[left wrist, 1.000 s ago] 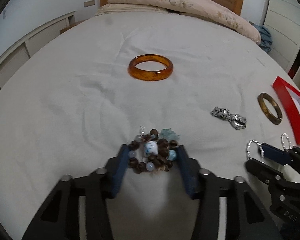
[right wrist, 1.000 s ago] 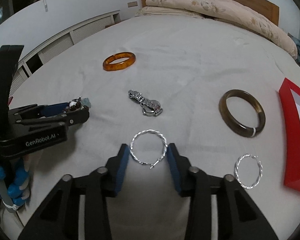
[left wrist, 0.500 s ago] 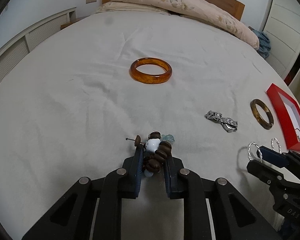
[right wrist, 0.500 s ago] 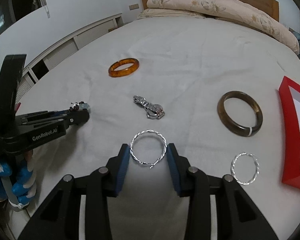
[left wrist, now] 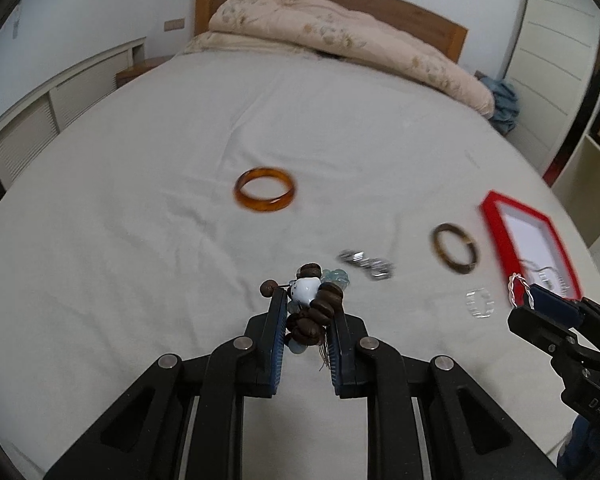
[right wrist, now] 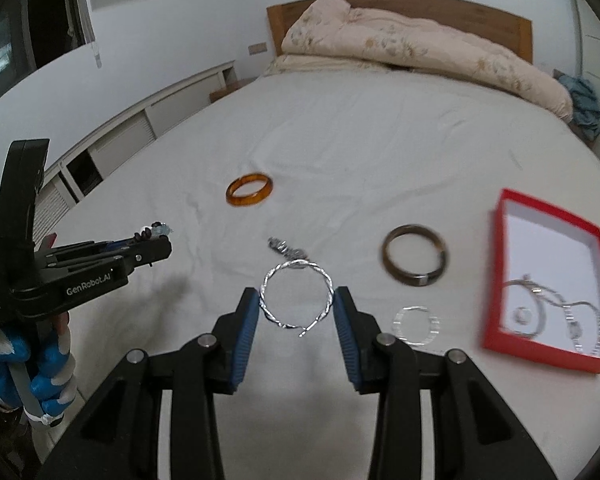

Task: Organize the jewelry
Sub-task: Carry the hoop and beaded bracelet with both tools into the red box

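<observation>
A: Left tool [left wrist: 306, 322] is clamped narrow on the brown wooden bead bracelet with its white ceramic charm [left wrist: 313, 307], the beads bunched between the blue pads and clear of the white bed sheet [left wrist: 140, 240].

B: And the right tool [right wrist: 297, 312] stands roughly half open, pads pressing either side of the twisted silver wire hoop [right wrist: 297, 300], which spans the gap flat.

A: Both pieces look bound for the red shallow box with white lining [right wrist: 500, 272], out to the right, where silver chains already lie.

B: I'd carry the hoop level and steady; only its rim is pinched, so a tilt could let it slip.

A: With the beads, come low over the lining before letting go, or the strand may spill across the rim.

B: Waiting on the sheet: the amber translucent bangle [left wrist: 265, 195], the dark brown bangle [right wrist: 415, 260], a crumpled silver chain [left wrist: 366, 264] and a second silver hoop [right wrist: 416, 325].
</observation>
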### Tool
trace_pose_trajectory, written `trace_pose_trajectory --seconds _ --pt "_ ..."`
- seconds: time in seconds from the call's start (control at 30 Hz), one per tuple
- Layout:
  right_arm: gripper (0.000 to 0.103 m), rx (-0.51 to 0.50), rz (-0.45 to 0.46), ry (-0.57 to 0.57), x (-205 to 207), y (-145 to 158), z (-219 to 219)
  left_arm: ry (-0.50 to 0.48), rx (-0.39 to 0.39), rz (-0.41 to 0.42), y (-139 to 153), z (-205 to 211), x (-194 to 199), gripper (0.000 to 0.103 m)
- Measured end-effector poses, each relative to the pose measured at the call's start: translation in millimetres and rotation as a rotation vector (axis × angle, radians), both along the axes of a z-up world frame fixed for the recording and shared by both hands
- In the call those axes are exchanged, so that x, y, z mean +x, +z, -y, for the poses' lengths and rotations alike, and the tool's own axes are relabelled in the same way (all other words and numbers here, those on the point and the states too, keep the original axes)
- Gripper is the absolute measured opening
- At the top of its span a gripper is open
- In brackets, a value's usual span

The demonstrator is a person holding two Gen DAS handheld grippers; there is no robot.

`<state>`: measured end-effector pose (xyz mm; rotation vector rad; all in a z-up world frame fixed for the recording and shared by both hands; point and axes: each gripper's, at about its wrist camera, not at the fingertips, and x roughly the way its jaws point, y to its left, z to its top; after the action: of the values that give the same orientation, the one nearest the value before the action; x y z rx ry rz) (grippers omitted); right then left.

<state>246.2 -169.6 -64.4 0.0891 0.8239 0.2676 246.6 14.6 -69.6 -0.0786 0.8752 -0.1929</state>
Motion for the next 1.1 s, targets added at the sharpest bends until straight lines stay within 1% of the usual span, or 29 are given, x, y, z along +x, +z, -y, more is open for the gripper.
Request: trace_pose_trajectory --seconds 0.13,0.27,0.4,0.5,0.67,0.83,0.97,1.1 --pt "0.036 -0.018 0.03 -0.038 -18 24 23 -0.033 -0.032 0.025 20 25 -10 0.018" --pt "0.036 -0.037 0.049 -0.079 -33 41 53 -0.08 -0.058 0.039 35 58 -16 0.018" --pt "0.036 -0.044 0.062 -0.125 -45 51 88 -0.143 -0.069 0.04 45 97 -19 0.018" --pt "0.036 -0.053 0.065 -0.154 -51 53 113 -0.18 -0.071 0.035 47 121 -17 0.018" --pt "0.036 -0.062 0.05 -0.213 -51 42 158 -0.246 -0.054 0.023 43 166 -5 0.018" --pt "0.036 -0.067 0.019 -0.262 -37 20 198 -0.311 -0.026 0.008 31 214 12 0.018" --pt "0.036 -0.068 -0.008 -0.28 -19 0 221 -0.352 -0.014 -0.014 15 246 26 0.018" --pt "0.036 -0.065 -0.044 -0.287 -1 -24 238 -0.391 -0.001 -0.047 -7 275 41 0.018"
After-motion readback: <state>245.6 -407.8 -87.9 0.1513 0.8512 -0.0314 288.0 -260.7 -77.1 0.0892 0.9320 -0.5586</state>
